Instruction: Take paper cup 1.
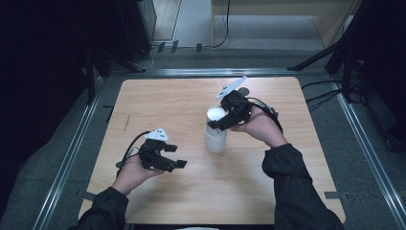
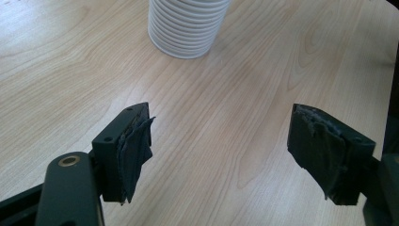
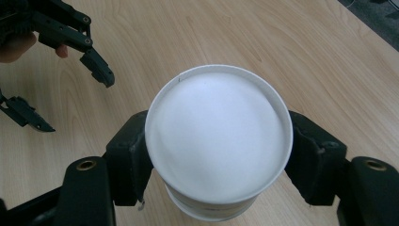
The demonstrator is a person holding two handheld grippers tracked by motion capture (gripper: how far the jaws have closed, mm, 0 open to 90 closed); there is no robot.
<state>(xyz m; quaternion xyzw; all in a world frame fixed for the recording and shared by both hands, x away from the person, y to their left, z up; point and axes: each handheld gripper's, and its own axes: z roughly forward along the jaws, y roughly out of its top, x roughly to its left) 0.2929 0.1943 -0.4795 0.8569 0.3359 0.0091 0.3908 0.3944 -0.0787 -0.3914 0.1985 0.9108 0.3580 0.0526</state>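
A stack of white paper cups (image 1: pixel 216 134) stands upside down near the middle of the light wooden table (image 1: pixel 191 201), its flat base turned upward. The right gripper (image 1: pixel 221 122) comes at the stack from the far right side, and in the right gripper view its two black jaws sit on either side of the top cup (image 3: pixel 216 136), pressed against its wall just under the upturned base, so they pinch that cup. A white three-cornered plate (image 1: pixel 231 87) sticks up from this gripper, and the person's right hand (image 1: pixel 261 127) holds it, dark sleeve (image 1: pixel 297 191) trailing toward the near edge. The left gripper (image 1: pixel 178 156) hovers low over the table to the left of the stack and apart from it, pointing toward it; its jaws are spread wide with only bare wood between them. In the left gripper view the worn pads (image 2: pixel 136 150) show frayed edges, and the ribbed rims of the stacked cups (image 2: pixel 186 26) rest on the table ahead
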